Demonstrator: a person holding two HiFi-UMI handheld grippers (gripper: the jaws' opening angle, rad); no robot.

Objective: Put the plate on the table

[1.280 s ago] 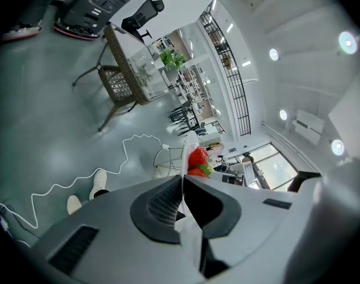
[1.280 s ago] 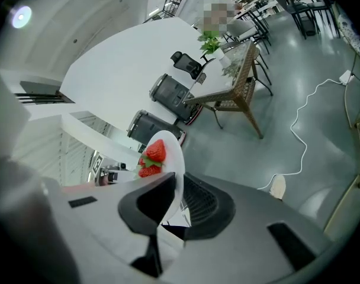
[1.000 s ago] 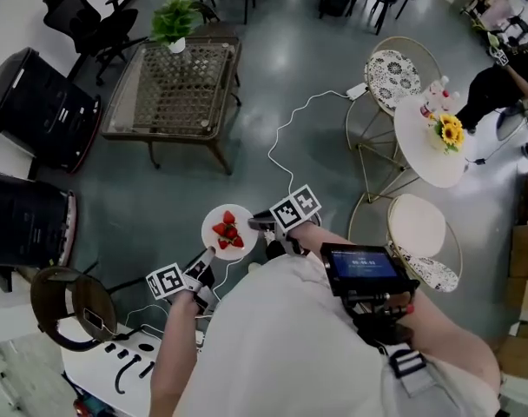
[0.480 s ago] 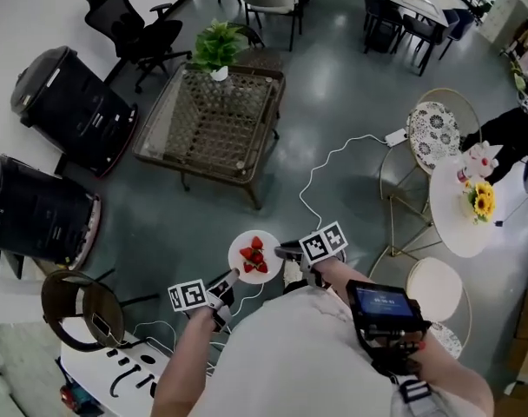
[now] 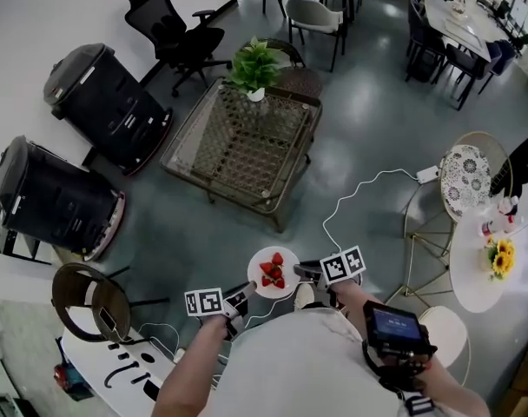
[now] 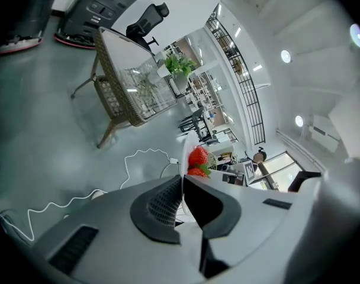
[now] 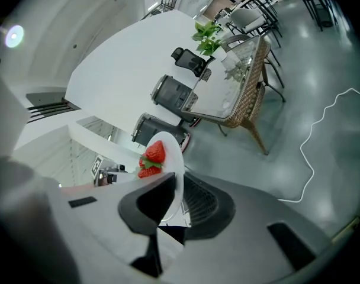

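A white plate [image 5: 262, 283] with several strawberries [image 5: 273, 273] is held level in front of me, above the grey floor. My left gripper [image 5: 247, 291] is shut on its left rim and my right gripper [image 5: 301, 273] is shut on its right rim. In the left gripper view the plate [image 6: 184, 149] shows edge-on between the shut jaws [image 6: 183, 187], berries [image 6: 198, 157] just past them. In the right gripper view the plate [image 7: 173, 165] is pinched the same way by the right gripper [image 7: 177, 189]. The glass-topped wicker table [image 5: 247, 142] stands ahead, apart from the plate.
A potted plant [image 5: 256, 66] sits on the table's far edge. Two black machines [image 5: 103, 102] [image 5: 51, 200] and an office chair [image 5: 181, 31] stand to the left. A white cable [image 5: 364, 191] lies on the floor. A round white table [image 5: 474, 272] with flowers is at the right.
The whole view has shifted: the wicker table now lies closer and more central ahead. The plate stays held between both grippers, carried along with me.
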